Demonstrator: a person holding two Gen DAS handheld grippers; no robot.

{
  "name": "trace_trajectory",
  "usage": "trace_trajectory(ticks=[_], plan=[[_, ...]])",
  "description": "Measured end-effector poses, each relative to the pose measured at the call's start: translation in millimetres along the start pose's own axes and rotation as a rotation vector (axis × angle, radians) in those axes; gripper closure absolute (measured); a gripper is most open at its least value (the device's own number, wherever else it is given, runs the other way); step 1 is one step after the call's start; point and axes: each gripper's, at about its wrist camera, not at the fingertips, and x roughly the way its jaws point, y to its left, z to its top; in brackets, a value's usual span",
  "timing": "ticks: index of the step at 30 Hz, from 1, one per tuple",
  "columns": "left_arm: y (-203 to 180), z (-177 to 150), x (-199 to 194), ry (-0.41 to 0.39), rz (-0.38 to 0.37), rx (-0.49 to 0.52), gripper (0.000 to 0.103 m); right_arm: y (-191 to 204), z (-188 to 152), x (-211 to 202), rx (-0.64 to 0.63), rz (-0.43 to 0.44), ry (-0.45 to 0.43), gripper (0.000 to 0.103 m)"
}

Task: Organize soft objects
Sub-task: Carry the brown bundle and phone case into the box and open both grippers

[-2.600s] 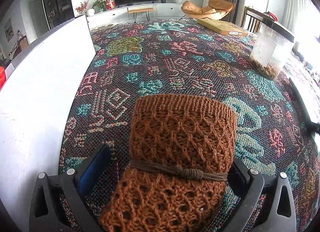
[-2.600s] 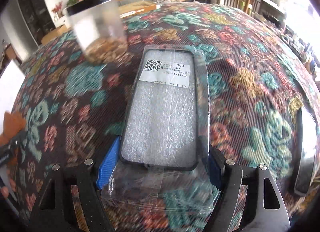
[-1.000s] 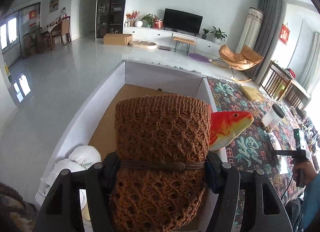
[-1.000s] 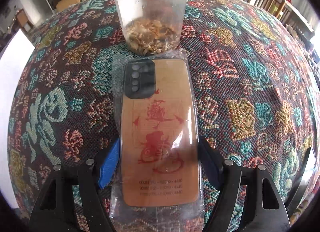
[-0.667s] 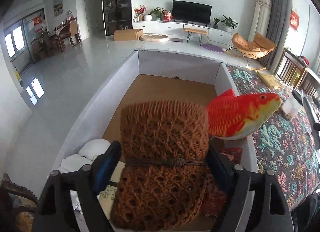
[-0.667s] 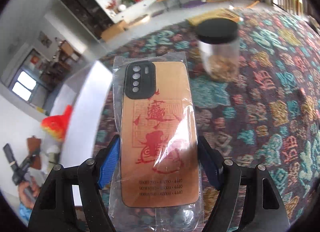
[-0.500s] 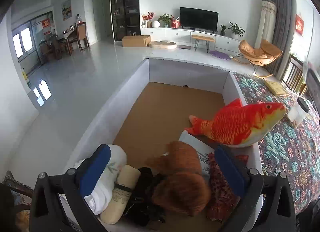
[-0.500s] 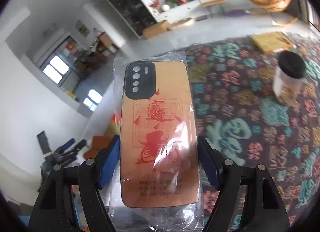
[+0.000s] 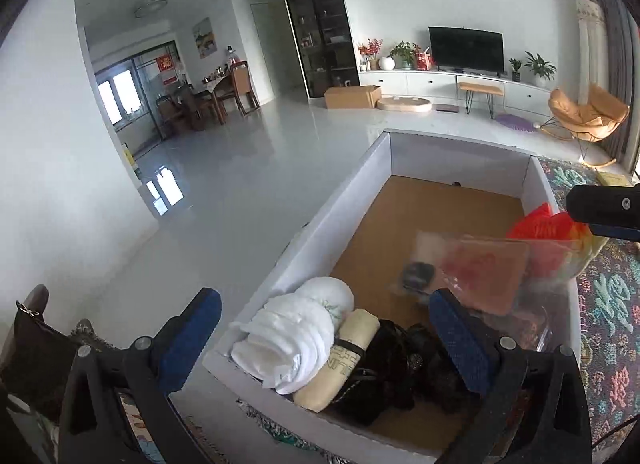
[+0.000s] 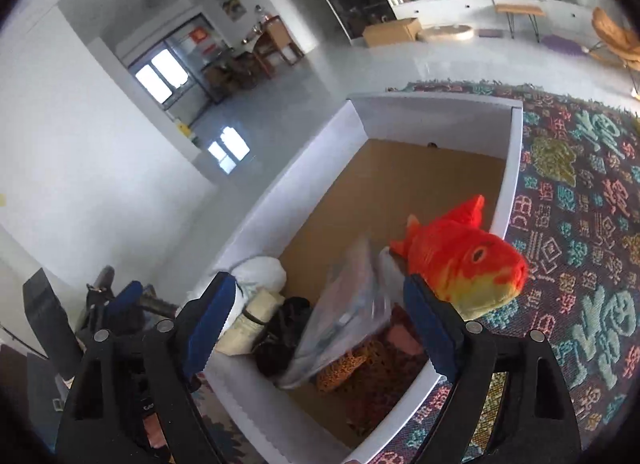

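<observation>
In the left wrist view, a white cardboard box (image 9: 340,208) holds a white cloth roll (image 9: 304,328), a beige roll (image 9: 348,360) and a dark bundle (image 9: 392,368). My left gripper (image 9: 324,340) hangs open and empty over the box's near end. A bagged orange phone case (image 9: 476,272), blurred, is in mid-air inside the box. In the right wrist view my right gripper (image 10: 320,324) has its jaws opening; the bagged case (image 10: 348,312) drops between them, free of the pads. The brown knit piece (image 10: 352,364) lies on the box floor. A red plush fish (image 10: 460,260) rests on the box's right rim.
The box (image 10: 512,168) stands at the left edge of a patterned rug (image 10: 580,224). My right gripper (image 9: 604,210) shows at the right edge of the left wrist view. Grey floor lies beyond, with a chair, a low cabinet and a screen far off.
The left gripper opened and the brown knit piece fell into the box. The right gripper carried the bagged phone case from the rug to above the box and let it go.
</observation>
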Motion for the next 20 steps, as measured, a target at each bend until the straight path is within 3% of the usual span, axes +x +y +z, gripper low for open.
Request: trace_trajectory(ticks=[4,7,14,20], plan=[[-8,0,7,0.108,-0.064,0.003,0.0,18,-9,-16,-0.118,-0.151,0.0,0.015],[-16,0,5,0.099,-0.068,0.011,0.0,30,-16,-23,-0.186,-0.22,0.012,0.015],[-20,3,-7,0.063,-0.083,0.009,0.0,40,-30,-23,-0.24,-0.264,0.047,0.015],[-12,1,-7,0.067,-0.108,-0.042,0.0,49,-39,-32,-0.267,-0.27,0.025,0.015]])
